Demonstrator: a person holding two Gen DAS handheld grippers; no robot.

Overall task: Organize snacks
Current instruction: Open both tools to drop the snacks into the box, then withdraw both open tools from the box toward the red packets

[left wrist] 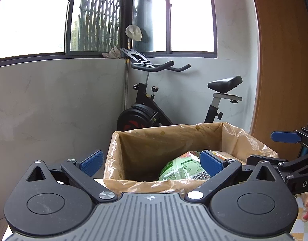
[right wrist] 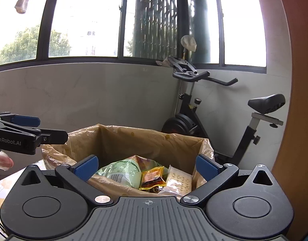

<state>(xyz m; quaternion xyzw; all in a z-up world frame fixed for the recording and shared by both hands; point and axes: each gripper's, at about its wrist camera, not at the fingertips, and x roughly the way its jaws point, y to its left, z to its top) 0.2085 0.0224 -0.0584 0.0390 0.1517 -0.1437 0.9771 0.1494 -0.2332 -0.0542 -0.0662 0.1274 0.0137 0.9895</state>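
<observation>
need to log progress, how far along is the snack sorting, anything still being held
Done: a green snack bag, a small orange packet and a clear cracker pack lie inside the plastic-lined cardboard box.
In hand: nothing; the left gripper and right gripper are both open and empty in front of the box.
Left: no loose snacks show in either view, so I can't tell whether more remain.

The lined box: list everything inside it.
Inside the lined box lie a green snack bag, a small orange-yellow packet and a clear pack of crackers. Anything beneath them, and the box floor, is covered.
</observation>
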